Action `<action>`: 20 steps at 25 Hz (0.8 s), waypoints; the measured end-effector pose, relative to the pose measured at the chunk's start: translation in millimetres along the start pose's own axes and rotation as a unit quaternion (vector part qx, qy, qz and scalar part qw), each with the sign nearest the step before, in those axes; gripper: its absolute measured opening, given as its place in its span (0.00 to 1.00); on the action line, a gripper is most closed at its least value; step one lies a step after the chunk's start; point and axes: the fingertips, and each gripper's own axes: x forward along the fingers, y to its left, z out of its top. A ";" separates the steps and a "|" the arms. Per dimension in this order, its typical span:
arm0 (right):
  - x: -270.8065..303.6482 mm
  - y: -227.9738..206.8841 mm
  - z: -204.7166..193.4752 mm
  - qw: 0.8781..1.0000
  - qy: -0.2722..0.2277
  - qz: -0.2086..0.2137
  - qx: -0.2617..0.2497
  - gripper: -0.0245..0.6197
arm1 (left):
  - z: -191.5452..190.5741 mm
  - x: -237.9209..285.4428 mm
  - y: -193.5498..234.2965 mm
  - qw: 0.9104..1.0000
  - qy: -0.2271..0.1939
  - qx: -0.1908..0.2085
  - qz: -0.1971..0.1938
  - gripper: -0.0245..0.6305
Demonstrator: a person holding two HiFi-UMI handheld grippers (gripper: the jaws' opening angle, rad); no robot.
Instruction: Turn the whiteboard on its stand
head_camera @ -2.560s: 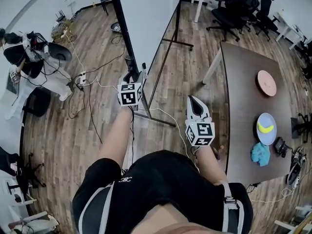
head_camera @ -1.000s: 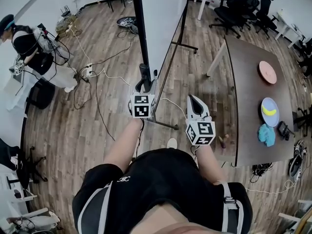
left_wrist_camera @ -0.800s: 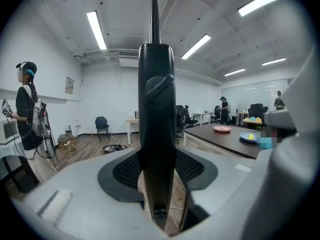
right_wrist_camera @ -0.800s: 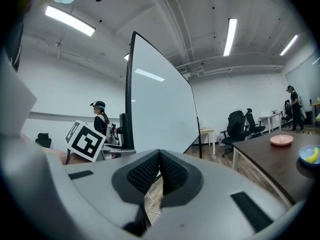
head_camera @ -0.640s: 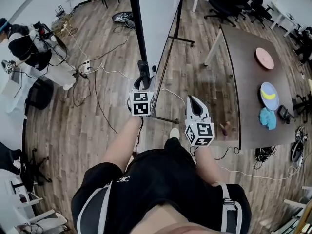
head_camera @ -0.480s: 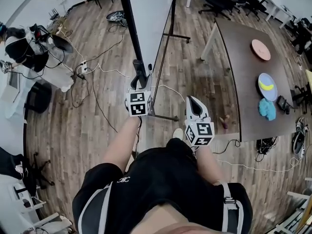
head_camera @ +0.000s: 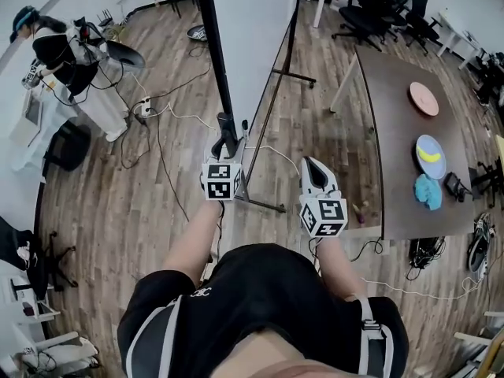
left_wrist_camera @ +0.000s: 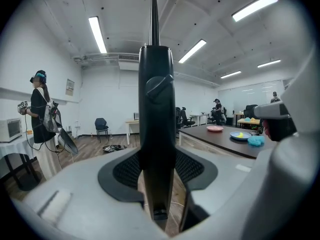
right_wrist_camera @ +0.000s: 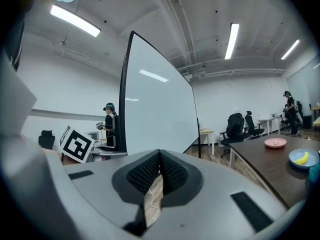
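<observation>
The whiteboard [head_camera: 253,22] stands upright on its black stand, seen nearly edge-on in the head view. My left gripper [head_camera: 226,144] is shut on the stand's black side post [head_camera: 213,53], low down near the floor bar [head_camera: 260,203]. In the left gripper view the post [left_wrist_camera: 156,114] runs straight up between the pads of the left gripper [left_wrist_camera: 157,171]. My right gripper [head_camera: 313,168] hangs to the right of the stand, shut with nothing in it. The right gripper view shows the board's white face [right_wrist_camera: 157,109] beyond the right gripper [right_wrist_camera: 159,171].
A dark table [head_camera: 394,132] stands to the right with a pink plate [head_camera: 423,98], a blue plate holding a banana [head_camera: 431,157] and a teal cloth [head_camera: 428,191]. Cables [head_camera: 157,132] trail over the wood floor at left. A person [head_camera: 67,53] stands at far left; office chairs [head_camera: 378,6] behind.
My left gripper has stayed clamped on the post while the stand and table shifted in the head view. The person at far left has moved. My right gripper has kept its place.
</observation>
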 end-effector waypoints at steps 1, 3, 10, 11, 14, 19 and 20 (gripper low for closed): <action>-2.7 3.0 2.2 1.000 -0.001 0.006 -0.002 0.05 | -1.5 -6.7 -0.1 1.000 -0.001 -0.001 0.001 0.34; -6.6 6.1 4.5 1.000 -0.002 0.017 -0.005 0.05 | -2.9 -19.1 0.6 1.000 -0.009 0.000 0.005 0.34; -15.1 15.7 -8.4 0.998 0.016 0.056 0.004 0.05 | -14.6 -58.4 -6.6 1.000 -0.009 -0.001 0.008 0.34; -15.5 18.8 -8.0 0.998 0.014 0.062 0.002 0.05 | -14.8 -63.5 -5.6 1.000 -0.012 -0.001 0.010 0.34; -17.4 24.4 -15.2 0.997 0.023 0.077 0.004 0.05 | -18.3 -76.5 -6.2 1.000 -0.014 -0.006 0.015 0.34; -18.4 32.1 -20.9 0.995 0.032 0.098 0.009 0.05 | -22.6 -95.7 -8.1 0.999 -0.018 -0.024 0.025 0.35; -18.5 34.0 -20.8 0.994 0.032 0.101 0.009 0.05 | -23.6 -99.9 -8.0 0.999 -0.018 -0.027 0.028 0.35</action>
